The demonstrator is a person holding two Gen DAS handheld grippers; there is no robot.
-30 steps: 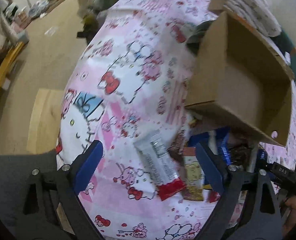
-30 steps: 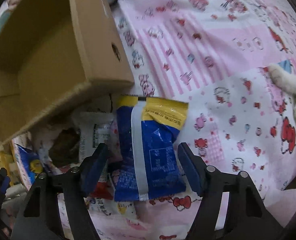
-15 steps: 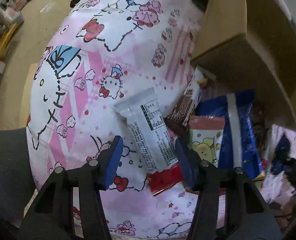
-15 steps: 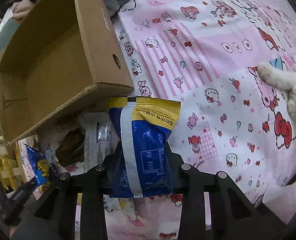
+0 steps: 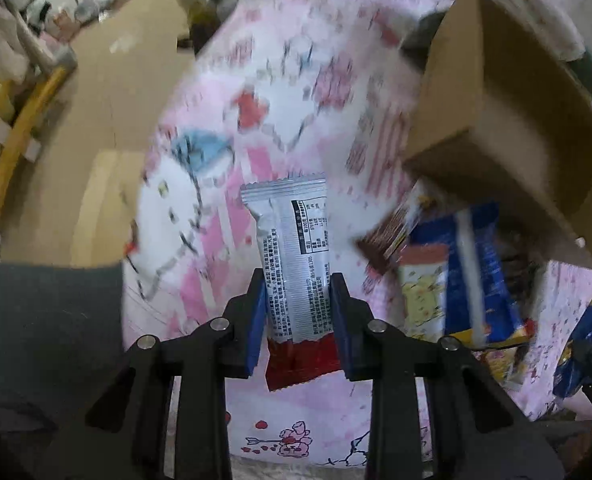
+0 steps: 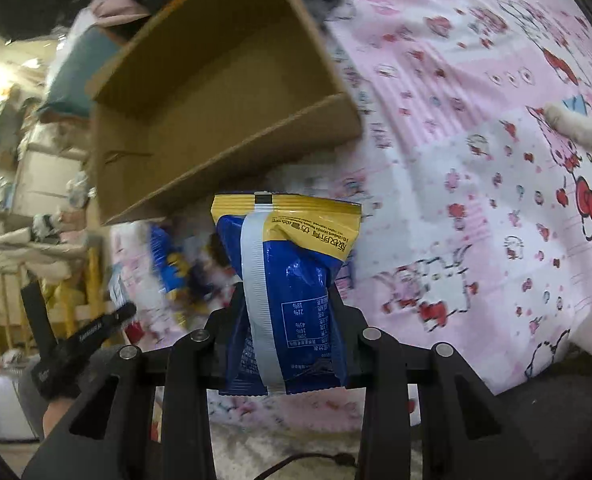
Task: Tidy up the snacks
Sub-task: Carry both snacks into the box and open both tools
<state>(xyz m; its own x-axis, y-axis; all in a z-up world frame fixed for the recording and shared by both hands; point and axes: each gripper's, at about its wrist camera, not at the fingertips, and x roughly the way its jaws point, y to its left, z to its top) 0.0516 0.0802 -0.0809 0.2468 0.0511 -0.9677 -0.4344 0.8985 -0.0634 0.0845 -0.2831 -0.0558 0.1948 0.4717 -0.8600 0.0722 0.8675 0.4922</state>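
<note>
Clamping a silver bar (image 5: 291, 264) low in the centre of the left wrist view, the left claw (image 5: 298, 312) has its blue pads pressed against both long edges of the wrapper. The bar stands upright and looks lifted off the sheet, though blur makes that unsure. Its wrapper is silver with a crimped top edge, small black print and a nutrition table on the face, and a red bottom end that hangs below the pads.

In the right wrist view the right claw (image 6: 285, 320) is closed on a bag (image 6: 285, 280) at lower centre. The bag is dark blue with a yellow band across its top, a pale seam strip running down its back, and white print that reads upside down. It is puffy and stands upright, its lower half pinched between the black fingers.

A box (image 6: 215, 92) of plain brown cardboard sits open and tilted at upper centre of that view, and at upper right of the left wrist view. More snacks (image 5: 456, 280) lie in a blurred heap under its near edge, at right in the left wrist view: a blue packet, a yellow-and-red one, a brown one. All rest on a bed with a pink cartoon-cat sheet (image 6: 476, 140).
</note>
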